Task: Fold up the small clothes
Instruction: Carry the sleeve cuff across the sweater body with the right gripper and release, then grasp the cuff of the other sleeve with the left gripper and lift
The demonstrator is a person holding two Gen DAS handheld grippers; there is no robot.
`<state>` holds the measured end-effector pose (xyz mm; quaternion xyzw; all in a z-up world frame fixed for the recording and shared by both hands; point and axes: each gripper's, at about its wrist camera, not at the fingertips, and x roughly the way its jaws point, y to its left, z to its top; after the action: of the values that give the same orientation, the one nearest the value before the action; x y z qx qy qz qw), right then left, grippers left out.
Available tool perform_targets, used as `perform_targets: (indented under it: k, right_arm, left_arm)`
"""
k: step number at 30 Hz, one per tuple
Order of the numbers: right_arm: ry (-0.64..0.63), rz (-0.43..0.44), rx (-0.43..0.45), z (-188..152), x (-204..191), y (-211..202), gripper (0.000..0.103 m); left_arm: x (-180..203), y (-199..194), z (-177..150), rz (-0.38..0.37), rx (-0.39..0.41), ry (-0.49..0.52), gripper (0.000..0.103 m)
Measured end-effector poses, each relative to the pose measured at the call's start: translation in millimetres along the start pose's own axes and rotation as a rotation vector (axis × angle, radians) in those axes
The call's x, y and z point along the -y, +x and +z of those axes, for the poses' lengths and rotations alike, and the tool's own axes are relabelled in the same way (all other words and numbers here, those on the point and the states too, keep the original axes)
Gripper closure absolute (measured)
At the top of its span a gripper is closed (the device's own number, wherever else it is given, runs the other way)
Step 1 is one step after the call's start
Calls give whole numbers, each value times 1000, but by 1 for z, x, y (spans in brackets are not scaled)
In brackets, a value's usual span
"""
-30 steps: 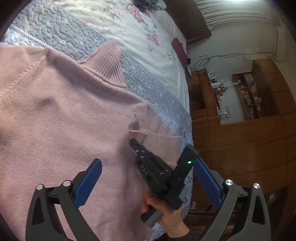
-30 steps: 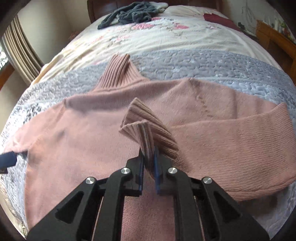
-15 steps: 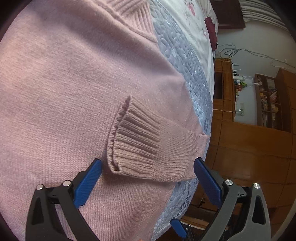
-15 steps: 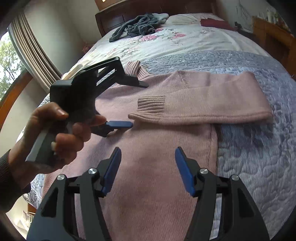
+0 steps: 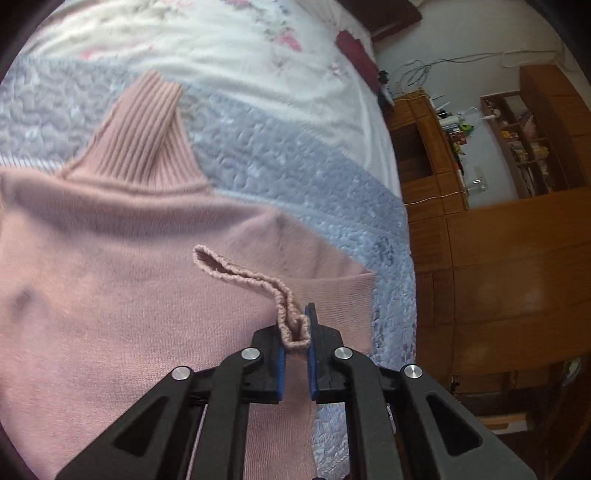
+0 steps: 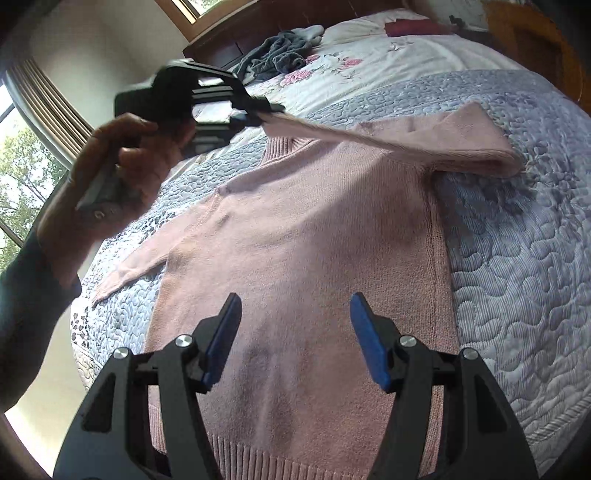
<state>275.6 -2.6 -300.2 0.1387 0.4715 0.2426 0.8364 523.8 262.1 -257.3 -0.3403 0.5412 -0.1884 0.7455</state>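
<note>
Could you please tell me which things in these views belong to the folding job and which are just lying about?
Part of the job:
- pink sweater
- its sleeve cuff, pinched in the left gripper
- right gripper, open above the sweater

Lying about:
- grey garment near the headboard
- dark red item on the quilt
- wooden shelves
</note>
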Motion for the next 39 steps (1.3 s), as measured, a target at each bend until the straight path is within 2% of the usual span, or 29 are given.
perform_targets:
  k: [6,12,18,25,32,35,36,39]
  right_arm:
    - [14,31,-21,-1,-9,7,42]
    - [3,41,-35,-1,-16,14,42]
    - [6,48,-51,-2,-18,24,42]
    - [13,50,-61,-4,-17,30,42]
    - [24,54,-62,-2,-15,31,42]
    - [15,52,-57,0,-16,26,42]
    - [11,51,-50,1,-16,24,42]
    - [16,53,-39,1,-15,19,41]
  left_arm:
    - [33,-85,27,42,108,132,94]
    - [6,-135,39,108,156,135,94]
    - [-63,-141,39,165,145,51,94]
    - [-153,-127,26,220,110,-80,94]
    - [-222,-107,16,324,69,-192,92]
    - [-226,-116,10,448,108,-231,88]
    - [-218,-123,6,434,147,-213,88]
    - [-190,-129,-5,342,198,-158,73]
